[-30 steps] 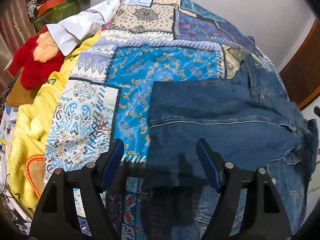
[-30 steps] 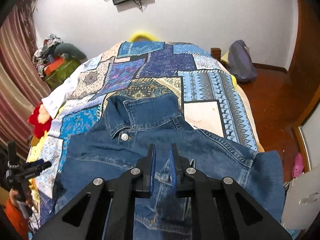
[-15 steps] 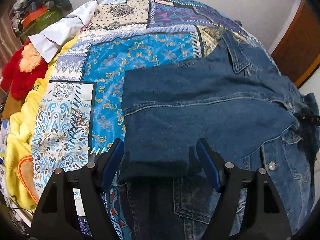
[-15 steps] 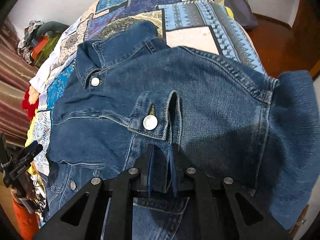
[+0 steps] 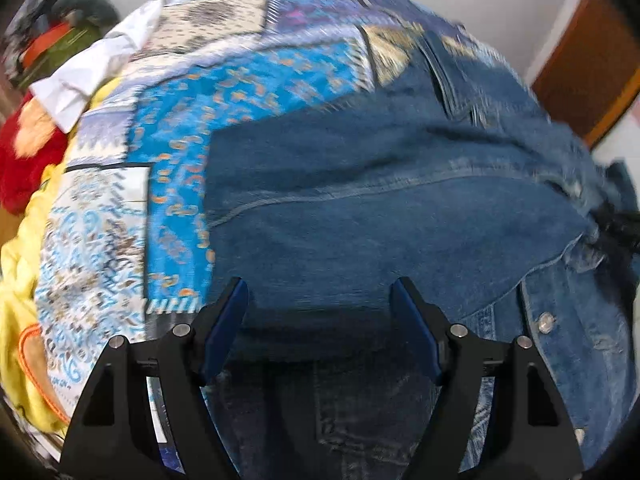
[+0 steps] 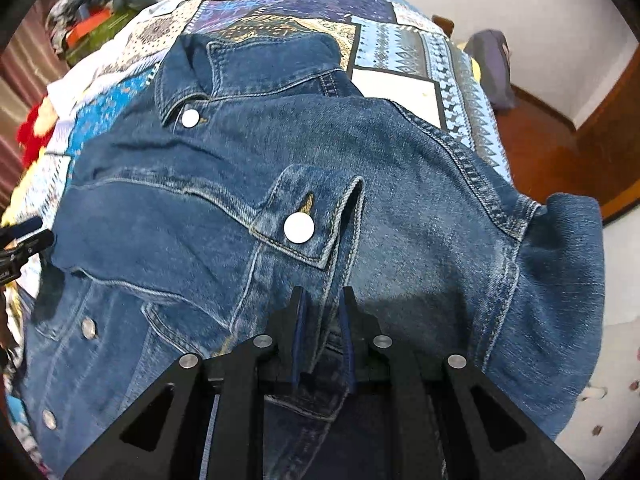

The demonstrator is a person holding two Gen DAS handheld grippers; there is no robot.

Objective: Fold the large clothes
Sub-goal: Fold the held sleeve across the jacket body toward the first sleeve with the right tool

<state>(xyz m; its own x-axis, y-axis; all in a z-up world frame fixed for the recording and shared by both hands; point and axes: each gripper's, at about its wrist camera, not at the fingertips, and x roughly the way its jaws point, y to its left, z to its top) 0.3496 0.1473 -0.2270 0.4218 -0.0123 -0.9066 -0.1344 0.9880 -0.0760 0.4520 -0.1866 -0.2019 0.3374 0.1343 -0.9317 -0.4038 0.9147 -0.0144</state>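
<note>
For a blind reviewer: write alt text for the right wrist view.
The right gripper has its jaws shut on a fold of the denim jacket, which lies spread over a patchwork bedspread. A silver snap button sits just beyond the jaws; the left gripper shows at the left edge.

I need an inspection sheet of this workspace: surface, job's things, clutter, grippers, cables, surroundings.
Surface: patchwork bedspread on a bed.
Job's things: denim jacket lies front up, left sleeve folded across it.
Clutter: red plush toy, white cloth, yellow blanket at the bed's left edge.
Grippers: left gripper open over the sleeve; right gripper shut on a jacket fold.
Cables: nothing seen.
Surroundings: white wall, wooden floor, grey bag.
</note>
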